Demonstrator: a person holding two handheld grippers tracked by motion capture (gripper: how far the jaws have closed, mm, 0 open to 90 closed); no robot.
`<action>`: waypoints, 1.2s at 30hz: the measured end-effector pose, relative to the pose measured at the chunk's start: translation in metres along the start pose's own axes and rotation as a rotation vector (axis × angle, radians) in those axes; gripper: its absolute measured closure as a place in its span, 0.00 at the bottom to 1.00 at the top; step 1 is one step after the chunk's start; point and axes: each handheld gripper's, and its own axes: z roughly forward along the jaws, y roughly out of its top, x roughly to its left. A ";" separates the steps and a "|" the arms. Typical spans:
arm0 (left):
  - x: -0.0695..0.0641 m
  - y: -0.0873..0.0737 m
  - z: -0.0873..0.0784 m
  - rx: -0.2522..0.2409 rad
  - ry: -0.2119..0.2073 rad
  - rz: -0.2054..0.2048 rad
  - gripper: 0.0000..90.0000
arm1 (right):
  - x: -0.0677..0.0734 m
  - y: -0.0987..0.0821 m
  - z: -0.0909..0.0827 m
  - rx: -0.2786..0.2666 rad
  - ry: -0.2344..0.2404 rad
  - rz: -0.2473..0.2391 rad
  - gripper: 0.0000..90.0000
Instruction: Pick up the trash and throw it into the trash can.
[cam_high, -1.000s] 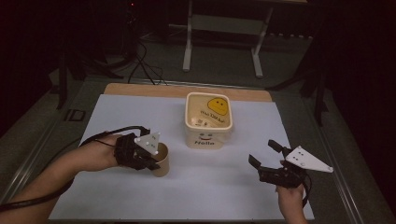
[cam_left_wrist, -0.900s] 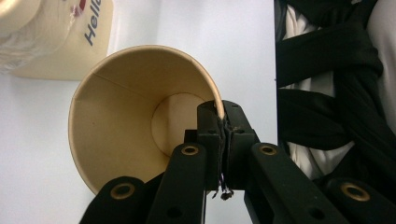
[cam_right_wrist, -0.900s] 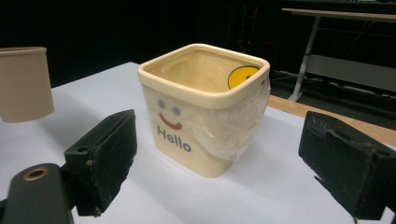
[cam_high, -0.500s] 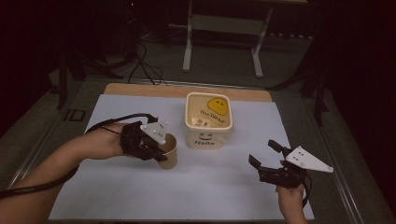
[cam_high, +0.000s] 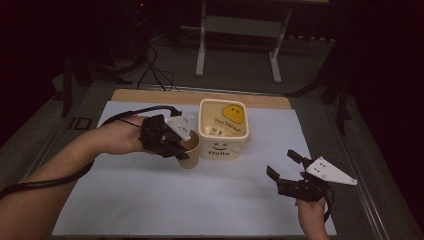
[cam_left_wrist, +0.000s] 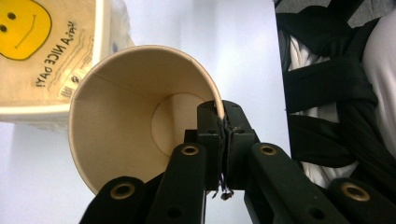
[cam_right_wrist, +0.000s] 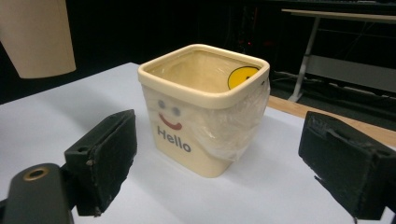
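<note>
A tan paper cup (cam_high: 189, 151) hangs tilted just left of the cream square bin (cam_high: 223, 129). My left gripper (cam_high: 176, 146) is shut on its rim. In the left gripper view the jaws pinch the cup wall (cam_left_wrist: 140, 116) at its right edge, and the cup is empty inside. The bin (cam_left_wrist: 42, 56) with its yellow smiley sits beyond the cup. The right gripper (cam_high: 285, 165) stands open above the table's right front, with nothing between its pads (cam_right_wrist: 107, 158). It faces the bin (cam_right_wrist: 205, 107), which reads "Hello". The cup (cam_right_wrist: 37, 37) is off the table at upper left.
A clear plastic liner (cam_right_wrist: 238, 121) hangs over the bin's rim. White paper (cam_high: 200, 200) covers the table, with a wooden strip (cam_high: 150, 96) along the far edge. Metal stand legs (cam_high: 240, 30) and cables (cam_high: 150, 70) lie on the floor beyond.
The left gripper has lifted the cup and carried it right and away, up beside the bin, tilting it. The right gripper has stayed put.
</note>
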 end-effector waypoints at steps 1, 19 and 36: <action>0.002 0.002 -0.001 0.005 -0.001 0.000 0.99 | 0.000 0.000 0.000 -0.001 0.004 0.001 0.13; 0.027 0.045 -0.016 0.010 0.018 0.054 0.99 | -0.001 -0.001 0.000 0.005 0.002 0.004 0.13; 0.056 0.081 -0.012 0.043 0.035 0.062 0.99 | -0.001 -0.001 -0.001 0.003 0.005 0.006 0.13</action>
